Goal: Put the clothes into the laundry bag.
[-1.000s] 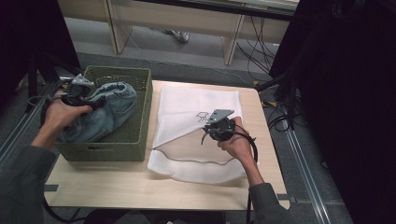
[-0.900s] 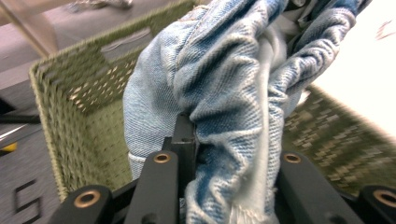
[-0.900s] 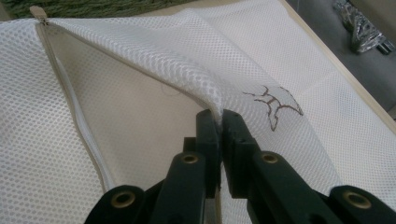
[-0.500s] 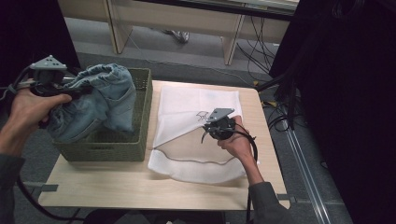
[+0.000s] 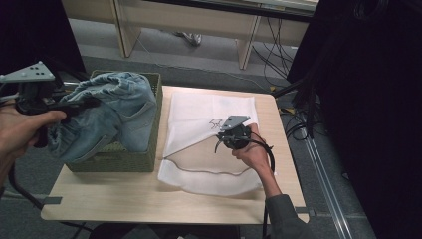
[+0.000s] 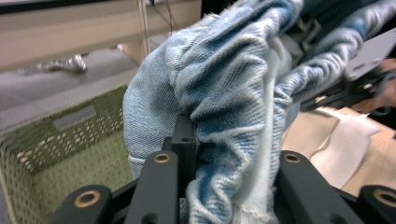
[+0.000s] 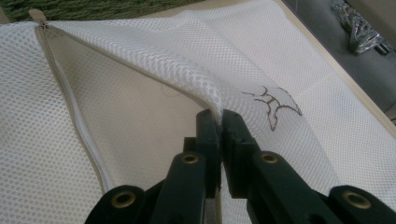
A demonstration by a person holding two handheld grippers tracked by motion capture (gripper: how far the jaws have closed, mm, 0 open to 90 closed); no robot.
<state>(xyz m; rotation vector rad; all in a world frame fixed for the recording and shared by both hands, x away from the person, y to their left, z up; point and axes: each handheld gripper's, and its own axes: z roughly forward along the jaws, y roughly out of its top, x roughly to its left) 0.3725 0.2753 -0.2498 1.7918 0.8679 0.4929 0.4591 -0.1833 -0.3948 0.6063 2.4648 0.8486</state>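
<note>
- Crumpled light-blue denim jeans [image 5: 107, 117] hang over the near-left part of the woven green plastic basket [image 5: 149, 158], lifted partly clear of it; the lower folds drape over the basket's near wall.
- Left gripper [image 5: 74, 105]: held in the person's left hand [image 5: 22, 132] at the table's left edge, jaws clamped on a thick fold of the jeans [image 6: 233, 107]. In the left gripper view the denim bulges out between and above the jaws.
- Right gripper [image 5: 225, 142]: held in the person's right hand [image 5: 255, 154] over the white mesh zippered laundry bag [image 5: 209, 112], jaws pinching the bag's upper layer [image 7: 205, 93] at its opening edge.
- The pinched layer is raised, so the bag's mouth gapes toward the basket; the beige zipper [image 7: 74, 116] runs along the lower edge.
- The bag lies flat on the light wooden table [image 5: 149, 199], just right of the basket, and carries a small dark embroidered mark [image 7: 273, 105].
- Beyond the table: grey floor [image 5: 199, 64] and loose black cables [image 5: 271, 55].
</note>
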